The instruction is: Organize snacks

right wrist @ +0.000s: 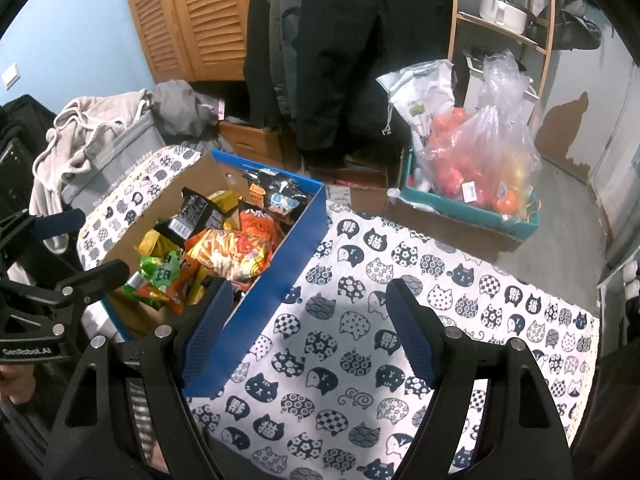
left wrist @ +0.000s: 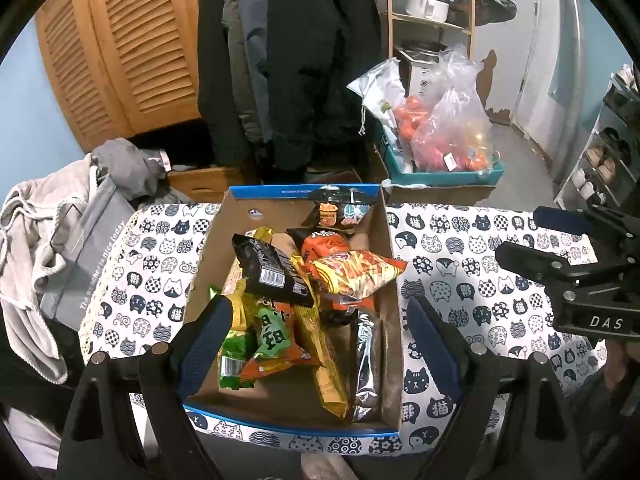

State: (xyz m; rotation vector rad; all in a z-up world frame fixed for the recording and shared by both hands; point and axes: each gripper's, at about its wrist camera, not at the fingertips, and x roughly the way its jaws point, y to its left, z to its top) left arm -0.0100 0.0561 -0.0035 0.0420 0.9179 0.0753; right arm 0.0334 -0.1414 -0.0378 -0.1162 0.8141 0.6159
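Snacks (left wrist: pixel 304 292) lie heaped in the cardboard box (left wrist: pixel 394 276) at the table's (right wrist: pixel 360 344) left half, directly under the spread, empty left gripper (left wrist: pixel 312 344), while the right gripper (right wrist: pixel 308 332), also spread and empty, hangs just past the box's right wall.

surface: table under white cat-print cloth (right wrist: pixel 400 288) | on it: blue-edged open cardboard snack box (right wrist: pixel 280 264), frame centre-left

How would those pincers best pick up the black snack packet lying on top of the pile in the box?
Probably from above, pinching the black packet across its narrower width near the barcode end. It lies on top of the others, tilted, so its puffy middle is exposed.
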